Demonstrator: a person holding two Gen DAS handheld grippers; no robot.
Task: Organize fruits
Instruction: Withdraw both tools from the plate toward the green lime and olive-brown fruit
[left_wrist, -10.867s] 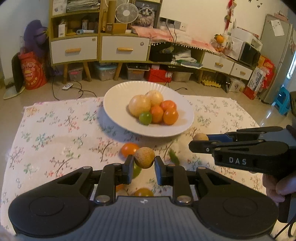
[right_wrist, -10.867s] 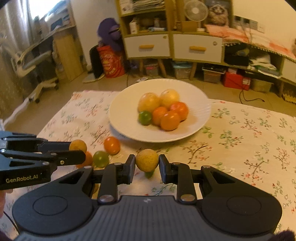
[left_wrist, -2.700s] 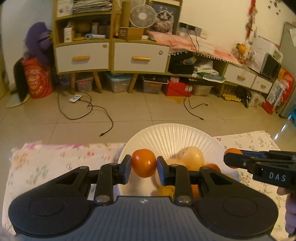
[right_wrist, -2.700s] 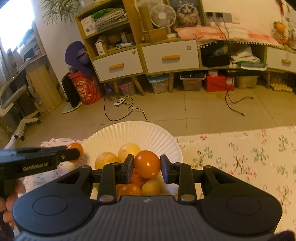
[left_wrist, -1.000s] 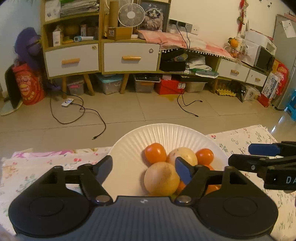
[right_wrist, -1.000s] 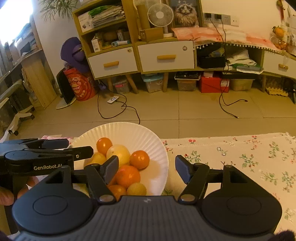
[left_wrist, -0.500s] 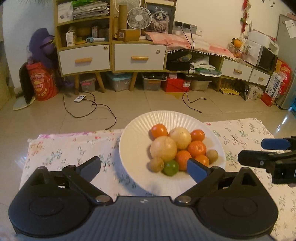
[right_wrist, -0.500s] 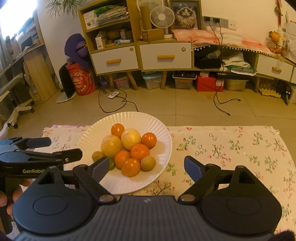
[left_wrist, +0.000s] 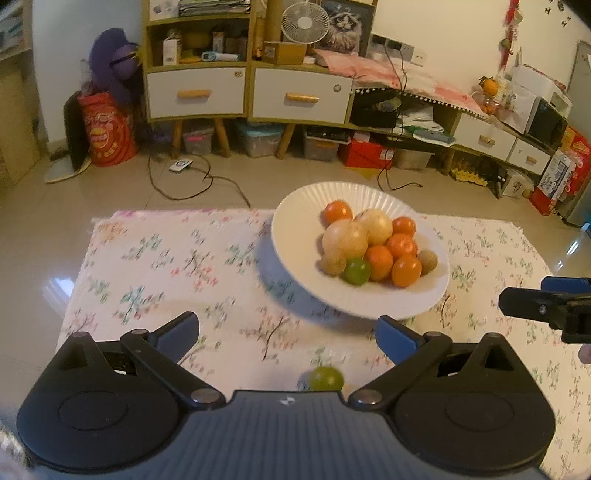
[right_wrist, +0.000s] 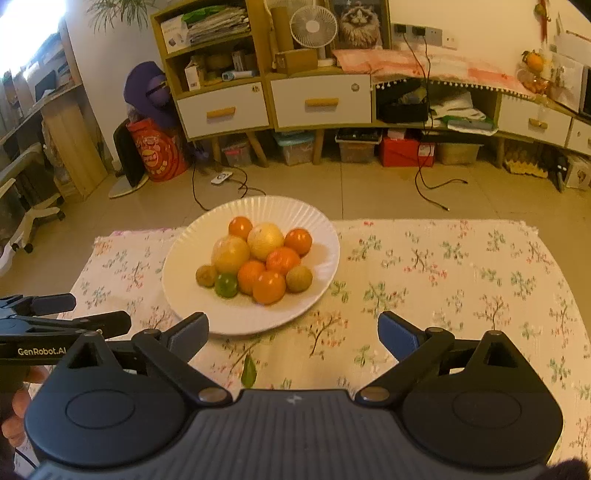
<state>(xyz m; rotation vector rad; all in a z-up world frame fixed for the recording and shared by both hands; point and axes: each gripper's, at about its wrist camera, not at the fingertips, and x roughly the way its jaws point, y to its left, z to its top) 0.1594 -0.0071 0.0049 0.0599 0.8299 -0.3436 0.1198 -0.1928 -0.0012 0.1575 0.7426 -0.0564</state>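
A white plate (left_wrist: 295, 229) (right_wrist: 184, 266) stands on the floral tablecloth (left_wrist: 166, 266) and holds a pile of fruits (left_wrist: 373, 243) (right_wrist: 258, 258): several orange ones, two big pale yellow ones, small brown ones and a green one (left_wrist: 356, 271). Another green fruit (left_wrist: 325, 378) lies alone on the cloth, just below my left gripper (left_wrist: 286, 325), which is open and empty, short of the plate. My right gripper (right_wrist: 291, 325) is opening, with nothing between its jaws, and hangs near the plate's front rim. Each gripper shows at the other view's edge.
A green leaf (right_wrist: 248, 371) lies on the cloth under my right gripper. Beyond the table's far edge are tiled floor with cables (left_wrist: 195, 184) and a shelf unit with drawers (left_wrist: 251, 92). A person's hand (right_wrist: 18, 406) holds the left gripper.
Both grippers have drawn back from the plate and spread their jaws wider. The plate now sits farther ahead, and the loose green fruit has come into the left wrist view.
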